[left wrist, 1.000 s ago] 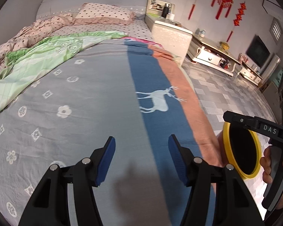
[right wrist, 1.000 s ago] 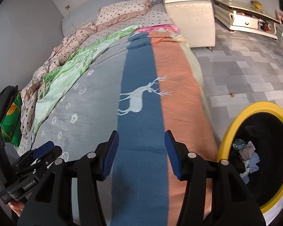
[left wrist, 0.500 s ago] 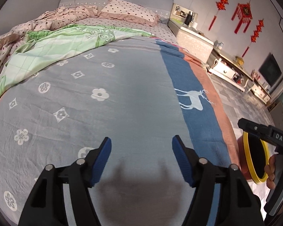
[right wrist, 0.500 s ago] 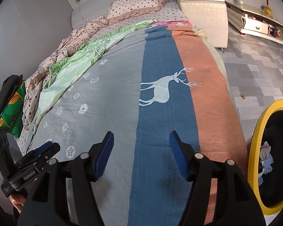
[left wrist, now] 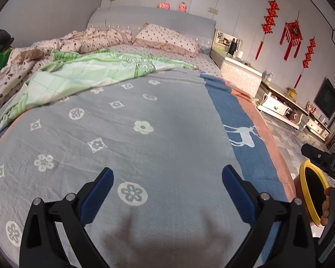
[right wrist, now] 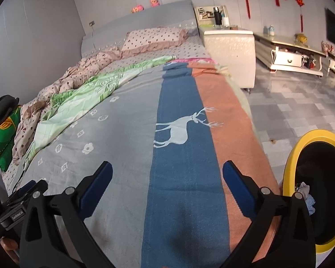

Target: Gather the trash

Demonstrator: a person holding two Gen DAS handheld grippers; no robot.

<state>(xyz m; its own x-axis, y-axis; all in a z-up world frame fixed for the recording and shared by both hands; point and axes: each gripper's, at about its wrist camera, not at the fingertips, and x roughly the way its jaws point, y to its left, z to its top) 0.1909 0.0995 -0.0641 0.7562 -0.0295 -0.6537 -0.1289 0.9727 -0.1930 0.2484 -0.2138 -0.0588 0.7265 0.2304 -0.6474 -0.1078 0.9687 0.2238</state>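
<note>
Grey cotton patterned with white flowers covers most of the bed (left wrist: 145, 111), and this blanket (right wrist: 127, 134) carries a blue stripe with a white deer (right wrist: 181, 129) and a salmon stripe along the edge nearest the floor. A green quilt (left wrist: 89, 73) and a rumpled dotted duvet (left wrist: 15, 71) lie towards the headboard, with a dotted pillow (right wrist: 154, 38) beside them.

On the tiled floor (right wrist: 301, 102) just beside the bed stands the trash bin (right wrist: 292, 172), round, with a thick yellow rim and a black liner. Inside it, low against the near wall, sit a few crumpled scraps (right wrist: 306, 194), greyish and pale blue; what they are cannot be told. No loose trash shows on the blanket.

The left gripper (left wrist: 167, 189) hangs over the grey part of the blanket, its blue-padded jaws opening wide with nothing between them. The right gripper (right wrist: 167, 189) hangs over the blue stripe, its jaws also opening and bare. In the left wrist view, a hand (left wrist: 328, 205) grips the right gripper's handle in front of the bin.
</note>
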